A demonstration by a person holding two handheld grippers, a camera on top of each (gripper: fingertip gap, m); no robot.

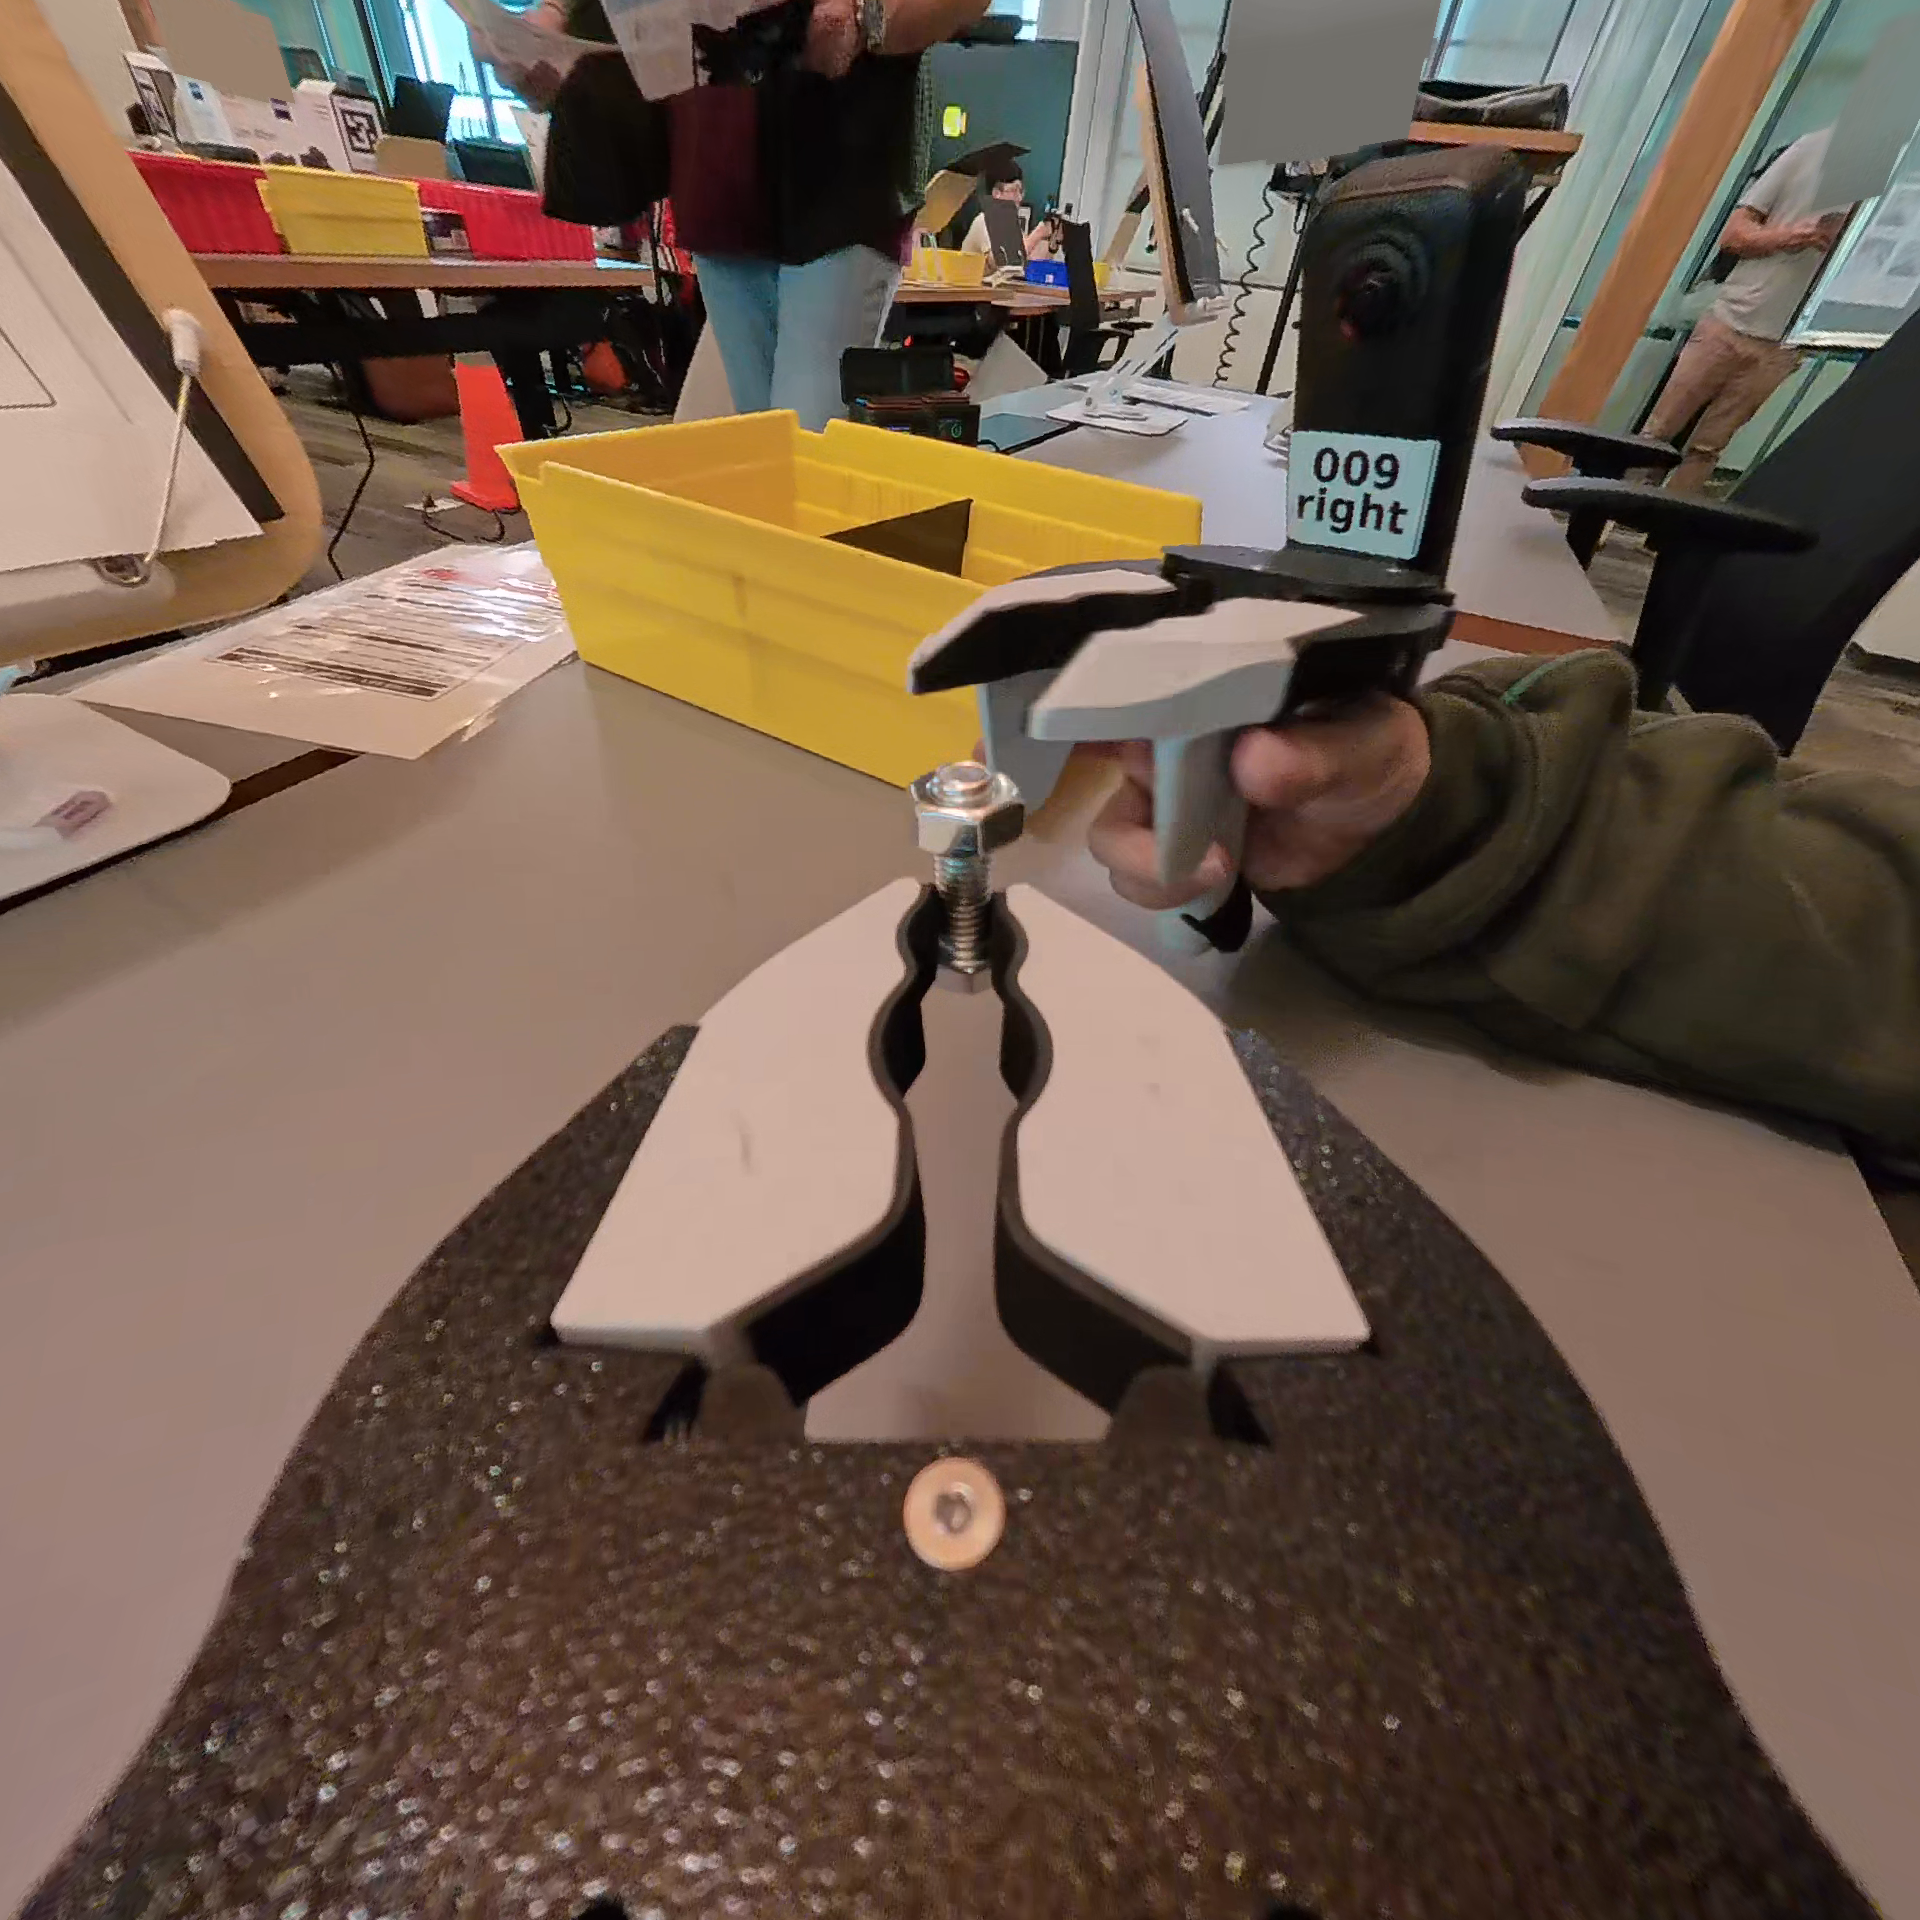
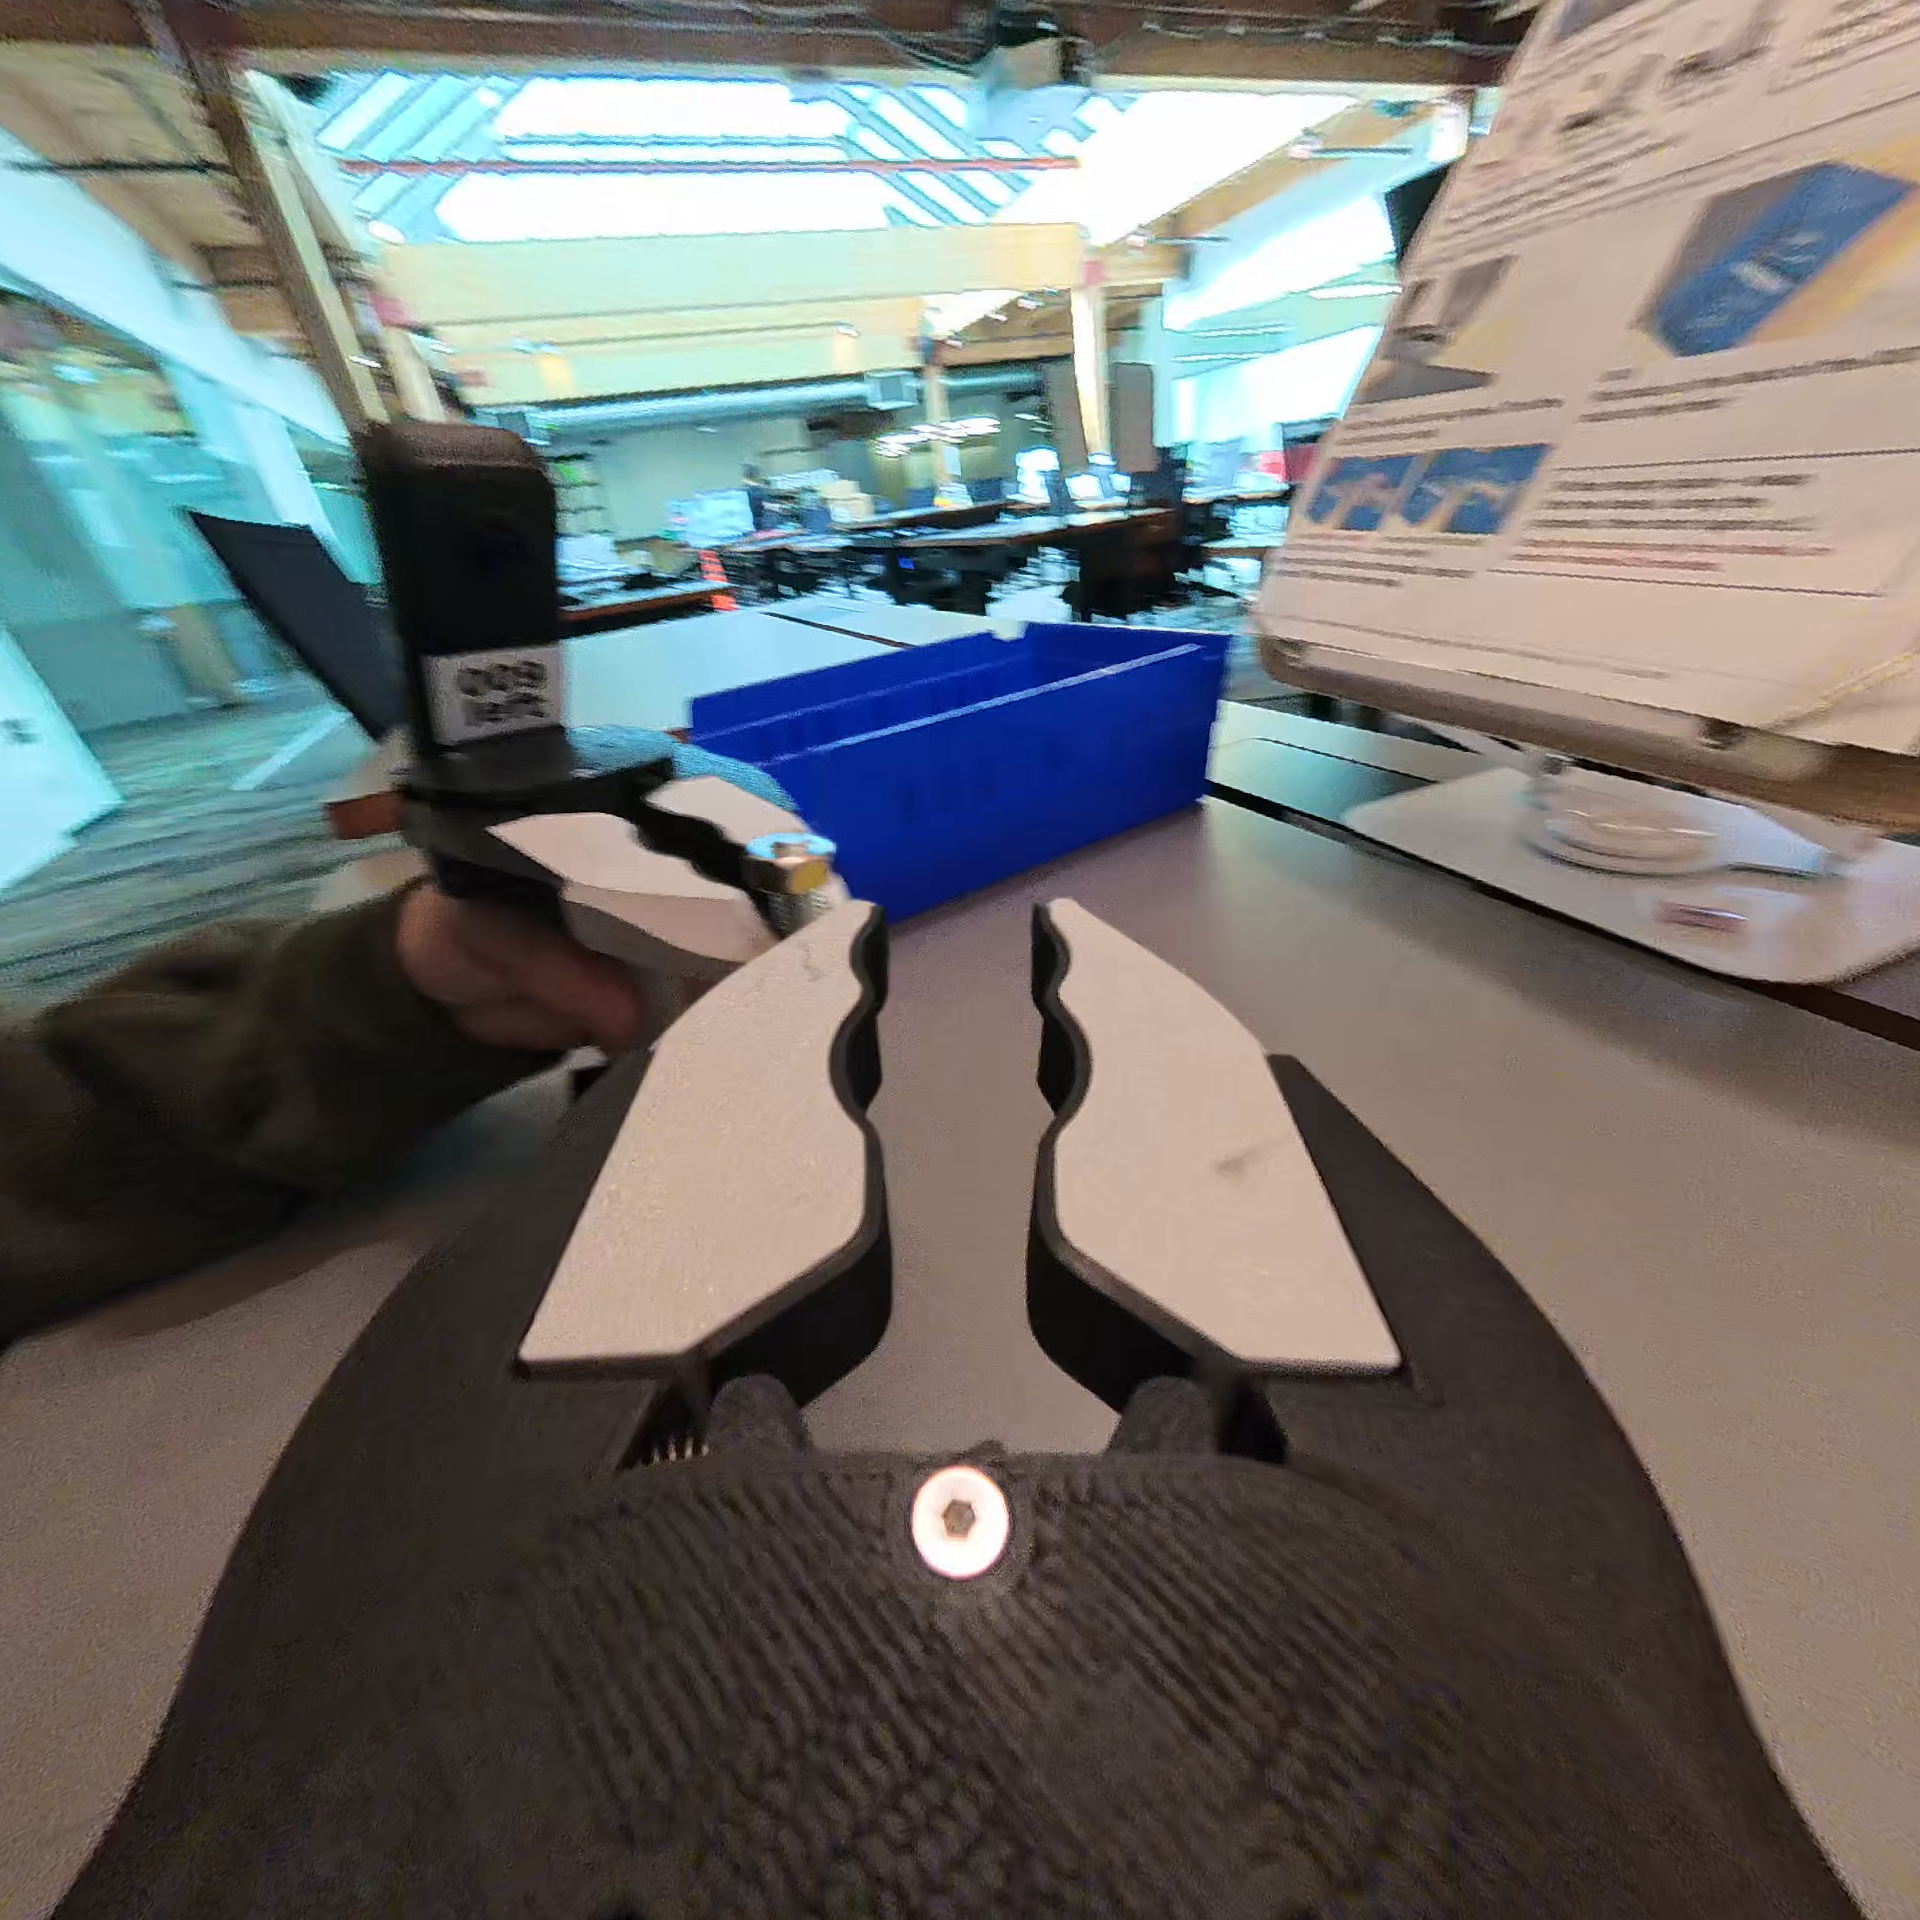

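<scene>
Left hand-held gripper (image 1: 961, 940) clamped on bolt (image 1: 962, 914) shank, holding it upright, nut (image 1: 968, 816) near top. Right hand-held gripper (image 2: 956, 925) apart, empty, just beside nut. Yellow bin (image 1: 748, 582) behind bolt on surface (image 1: 416, 1039).

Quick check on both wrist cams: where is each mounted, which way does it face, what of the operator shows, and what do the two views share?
Left wrist view: on the left gripper, looking along its fingers, shut on an upright bolt with a nut; beyond, yellow bin, right gripper, hand, green sleeve.
Right wrist view: on the right gripper, open and empty, facing a blue bin and a poster stand; left gripper and hand at left.
Shared: grey table, the bolt, each other's gripper.
</scene>
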